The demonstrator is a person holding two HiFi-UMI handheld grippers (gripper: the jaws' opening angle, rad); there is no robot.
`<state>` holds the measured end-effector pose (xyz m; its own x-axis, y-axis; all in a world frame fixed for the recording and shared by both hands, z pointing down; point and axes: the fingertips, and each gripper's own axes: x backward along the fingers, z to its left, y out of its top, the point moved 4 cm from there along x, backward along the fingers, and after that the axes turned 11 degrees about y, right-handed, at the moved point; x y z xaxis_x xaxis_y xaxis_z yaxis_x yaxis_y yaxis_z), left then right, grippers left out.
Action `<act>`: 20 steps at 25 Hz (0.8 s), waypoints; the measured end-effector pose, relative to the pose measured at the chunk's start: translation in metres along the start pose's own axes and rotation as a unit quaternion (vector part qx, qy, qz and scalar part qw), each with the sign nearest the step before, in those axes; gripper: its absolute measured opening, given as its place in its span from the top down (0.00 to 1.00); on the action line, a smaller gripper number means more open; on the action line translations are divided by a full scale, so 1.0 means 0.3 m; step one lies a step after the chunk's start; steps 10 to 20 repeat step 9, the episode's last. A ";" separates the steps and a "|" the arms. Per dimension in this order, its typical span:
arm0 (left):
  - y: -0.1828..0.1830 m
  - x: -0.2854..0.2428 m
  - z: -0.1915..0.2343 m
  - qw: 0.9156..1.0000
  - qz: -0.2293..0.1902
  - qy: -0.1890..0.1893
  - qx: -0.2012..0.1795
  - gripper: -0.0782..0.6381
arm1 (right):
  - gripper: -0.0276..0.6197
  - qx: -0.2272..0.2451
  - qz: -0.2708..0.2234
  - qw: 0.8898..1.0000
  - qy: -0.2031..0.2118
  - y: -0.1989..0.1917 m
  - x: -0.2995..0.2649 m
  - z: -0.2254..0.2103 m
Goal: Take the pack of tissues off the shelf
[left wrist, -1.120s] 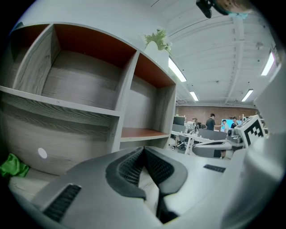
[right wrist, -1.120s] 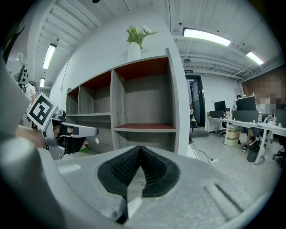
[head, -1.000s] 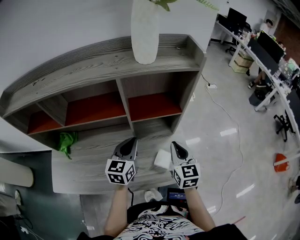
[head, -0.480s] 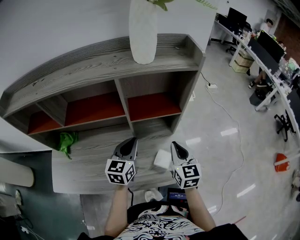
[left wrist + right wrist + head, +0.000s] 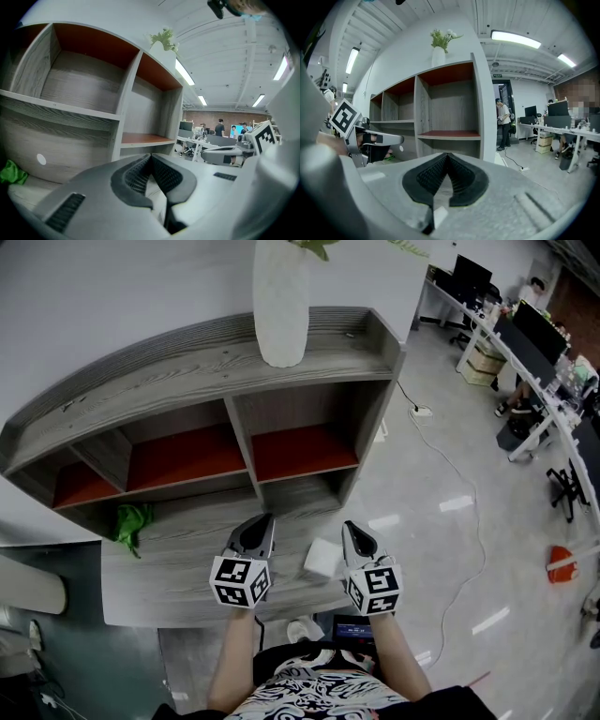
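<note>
The white pack of tissues (image 5: 324, 559) lies on the low grey shelf board (image 5: 178, 568), near its front right corner. My right gripper (image 5: 350, 528) hovers just right of the pack, jaws shut and empty; in its own view the pads meet at the tip (image 5: 447, 156). My left gripper (image 5: 262, 521) hangs to the left of the pack, about a hand's width from it, also shut with nothing held (image 5: 151, 157). Neither gripper touches the pack.
The grey shelf unit (image 5: 234, 352) has red-backed compartments above. A white vase (image 5: 281, 306) stands on its top. A green cloth (image 5: 133, 521) lies at the left of the low board. A cable (image 5: 459, 474) runs over the floor to the right; desks and people stand far right.
The head view has drifted a little, so the shelf sits slightly further left. Both grippers and the tissue pack hold their places.
</note>
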<state>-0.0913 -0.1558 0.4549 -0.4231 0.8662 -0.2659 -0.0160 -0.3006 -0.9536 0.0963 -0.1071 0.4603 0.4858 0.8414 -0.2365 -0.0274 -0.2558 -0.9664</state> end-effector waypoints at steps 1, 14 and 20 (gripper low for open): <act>0.000 0.000 -0.001 1.000 0.000 0.000 0.000 0.88 | 0.95 -0.003 -0.001 1.000 0.001 0.000 0.002 -0.001; 0.005 -0.015 -0.020 1.000 -0.002 -0.001 -0.011 0.88 | 0.95 -0.003 -0.007 1.000 0.004 0.006 0.009 -0.024; 0.005 -0.015 -0.020 1.000 -0.002 -0.001 -0.011 0.88 | 0.95 -0.003 -0.007 1.000 0.004 0.006 0.009 -0.024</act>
